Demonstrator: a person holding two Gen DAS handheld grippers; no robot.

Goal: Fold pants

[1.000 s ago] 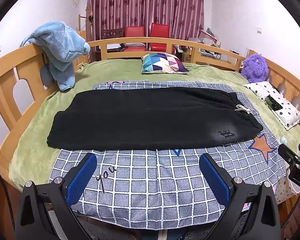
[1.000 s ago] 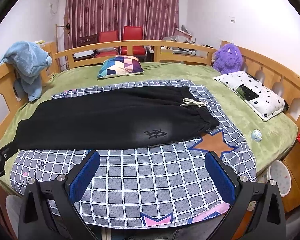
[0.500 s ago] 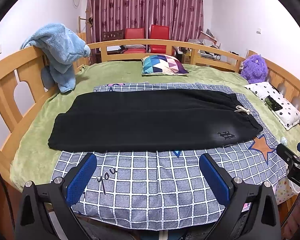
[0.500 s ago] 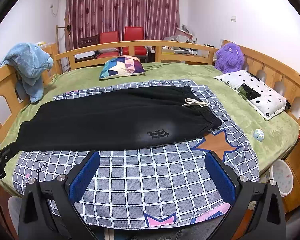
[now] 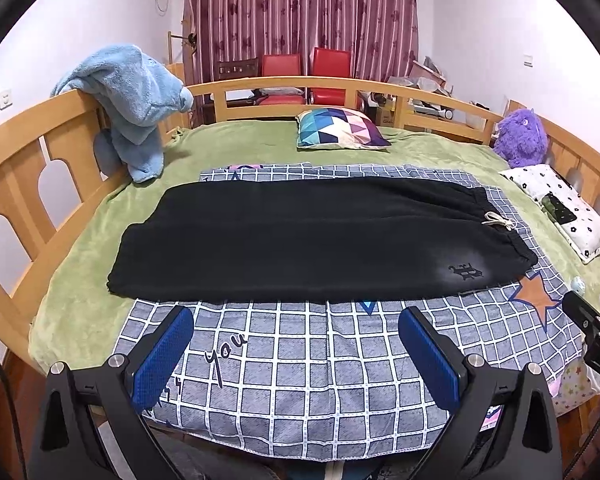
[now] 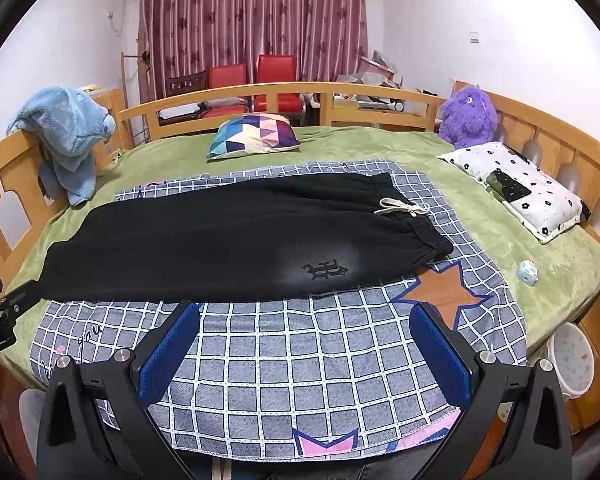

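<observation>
Black pants (image 5: pixel 300 240) lie flat across a grey checked sheet (image 5: pixel 300 360), folded lengthwise, with the waistband and its cream drawstring (image 5: pixel 498 220) to the right and the leg hems to the left. The right wrist view shows the same pants (image 6: pixel 240 240) with a small logo (image 6: pixel 326 271) near the waist. My left gripper (image 5: pixel 296 354) hangs open above the sheet's front part, short of the pants. My right gripper (image 6: pixel 306 350) is open too, near the waist end, nothing between its blue pads.
A green blanket (image 5: pixel 100 240) covers the bed inside a wooden rail (image 5: pixel 20 184). A blue plush (image 5: pixel 136 92) hangs on the left rail. A patterned cushion (image 5: pixel 340 128), a purple toy (image 5: pixel 522 136) and a flowered pillow (image 5: pixel 560 208) lie at the back and right. A white bin (image 6: pixel 572 360) stands off the bed.
Both grippers have drawn back and lifted slightly, so the pants sit a little farther away in each view. The pants have not moved and both grippers stay open.
</observation>
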